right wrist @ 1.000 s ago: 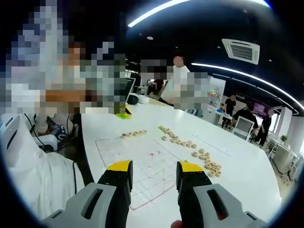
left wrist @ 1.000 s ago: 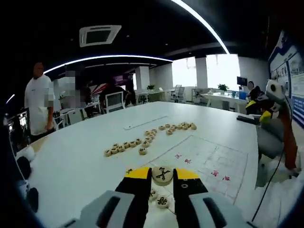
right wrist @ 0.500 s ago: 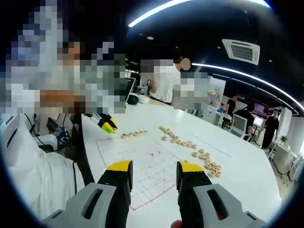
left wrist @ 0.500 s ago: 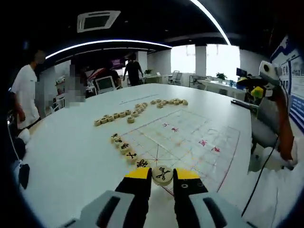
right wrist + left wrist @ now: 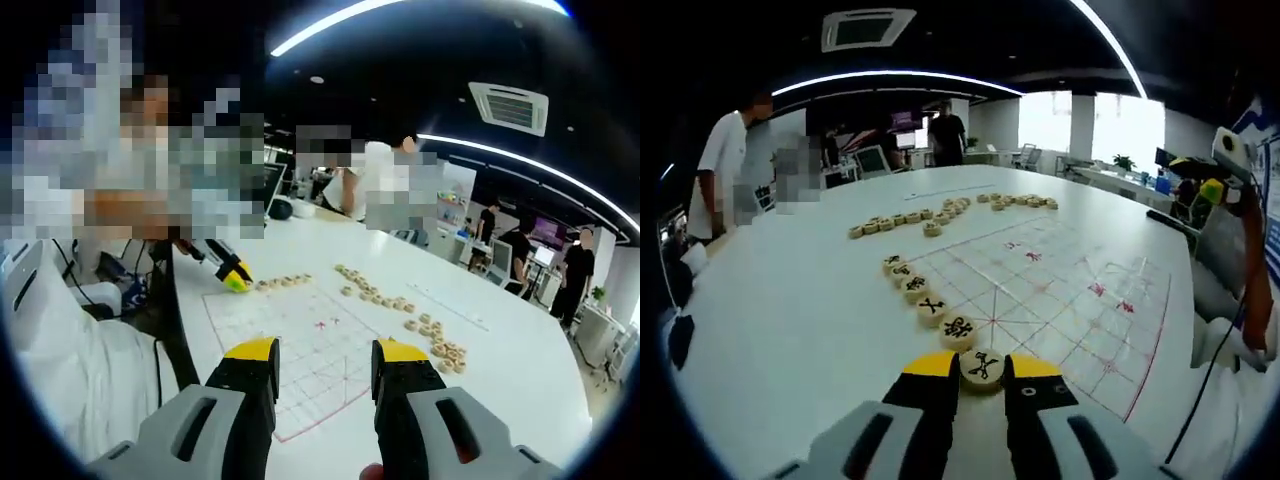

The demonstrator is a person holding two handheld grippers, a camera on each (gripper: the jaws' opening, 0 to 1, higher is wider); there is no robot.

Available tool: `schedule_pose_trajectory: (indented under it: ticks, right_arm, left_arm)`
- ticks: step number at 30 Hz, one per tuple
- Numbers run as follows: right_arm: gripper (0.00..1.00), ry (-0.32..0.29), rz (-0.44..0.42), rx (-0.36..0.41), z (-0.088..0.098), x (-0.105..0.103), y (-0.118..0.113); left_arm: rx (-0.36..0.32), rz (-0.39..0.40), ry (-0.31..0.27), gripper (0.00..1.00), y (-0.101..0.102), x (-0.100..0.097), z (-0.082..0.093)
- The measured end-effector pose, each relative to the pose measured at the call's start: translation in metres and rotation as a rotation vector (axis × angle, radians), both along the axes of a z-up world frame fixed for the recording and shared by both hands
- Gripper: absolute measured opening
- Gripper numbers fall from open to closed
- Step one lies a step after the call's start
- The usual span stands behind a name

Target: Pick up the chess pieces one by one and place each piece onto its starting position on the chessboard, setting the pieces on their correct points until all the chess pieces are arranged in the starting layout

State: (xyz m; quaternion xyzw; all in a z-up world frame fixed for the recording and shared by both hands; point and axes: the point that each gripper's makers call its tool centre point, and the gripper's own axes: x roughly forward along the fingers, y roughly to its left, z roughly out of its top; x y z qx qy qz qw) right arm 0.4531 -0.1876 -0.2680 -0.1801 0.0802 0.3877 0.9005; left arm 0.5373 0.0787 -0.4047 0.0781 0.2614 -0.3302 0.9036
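Jaws of your left gripper (image 5: 982,368), black with yellow tips, are clamping a round pale wooden chess piece with a black character (image 5: 982,366) between them, holding it low over the near edge of the thin white chessboard sheet with red-marked grid lines (image 5: 1080,310). Just ahead of those tips, a diagonal row of five similar wooden discs (image 5: 923,294) is lying along the board's edge line, the nearest one sitting just beyond the piece you are gripping and the others running away to the upper left. Farther ahead, past the board's far side, a long curved string of unplaced wooden discs (image 5: 940,212) is lying on the large white table (image 5: 790,320). In the right gripper view, your right gripper (image 5: 325,356) is hanging with its yellow-tipped jaws spread wide and nothing between them, raised above the near corner of the same board (image 5: 300,350). Ahead and to the left of it, your left gripper's yellow tips (image 5: 232,276) are reaching in at the board's far left edge, beside a short cluster of discs (image 5: 285,283). Several people (image 5: 725,170) are standing beyond the table.
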Motion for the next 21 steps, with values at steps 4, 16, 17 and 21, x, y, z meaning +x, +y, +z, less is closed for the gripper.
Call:
schedule_pose_trajectory:
  ticks: [4, 16, 17, 21]
  right_arm:
    - [0.38, 0.000, -0.001, 0.001, 0.000, 0.000, 0.000]
    - [0.38, 0.001, 0.003, 0.001, 0.000, 0.000, 0.001]
    - [0.38, 0.001, 0.002, 0.000, 0.000, 0.000, 0.001]
    - [0.38, 0.003, 0.001, -0.001, -0.001, 0.000, 0.001]
  left_arm:
    - [-0.014, 0.014, 0.002, 0.21, 0.000, 0.002, 0.001]
    - [-0.051, 0.010, 0.034, 0.35, -0.001, -0.005, 0.000]
    - [-0.057, 0.010, 0.031, 0.37, -0.001, -0.005, 0.002]
    - [-0.075, 0.005, -0.006, 0.47, 0.000, -0.004, 0.018]
